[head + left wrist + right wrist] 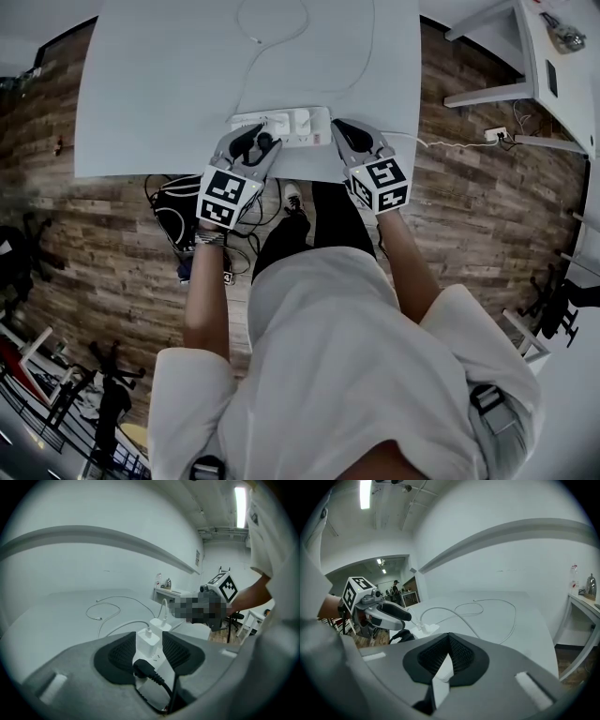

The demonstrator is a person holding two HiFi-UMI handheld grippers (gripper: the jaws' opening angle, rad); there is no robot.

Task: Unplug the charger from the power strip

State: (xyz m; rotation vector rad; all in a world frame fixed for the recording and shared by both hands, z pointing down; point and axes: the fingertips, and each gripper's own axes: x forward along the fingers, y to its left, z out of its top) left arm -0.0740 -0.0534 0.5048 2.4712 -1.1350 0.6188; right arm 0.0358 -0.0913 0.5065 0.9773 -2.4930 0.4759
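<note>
A white power strip (281,128) lies at the near edge of the white table (159,94), with two white chargers (291,120) plugged into it. My left gripper (258,141) is open over the strip's left end. In the left gripper view its pads flank the nearer charger (149,641) without pressing it, and the strip's black plug (143,667) sits just below. The second charger (161,623) stands farther along. My right gripper (339,131) is at the strip's right end. In the right gripper view its pads (461,656) meet at the tips, with the white strip (442,679) showing beneath them.
White charging cables (272,37) loop across the table behind the strip. The strip's lead runs right to a socket (497,134) on the wooden floor. A black bag (178,202) lies under the table edge. Another white table (562,66) stands at the right.
</note>
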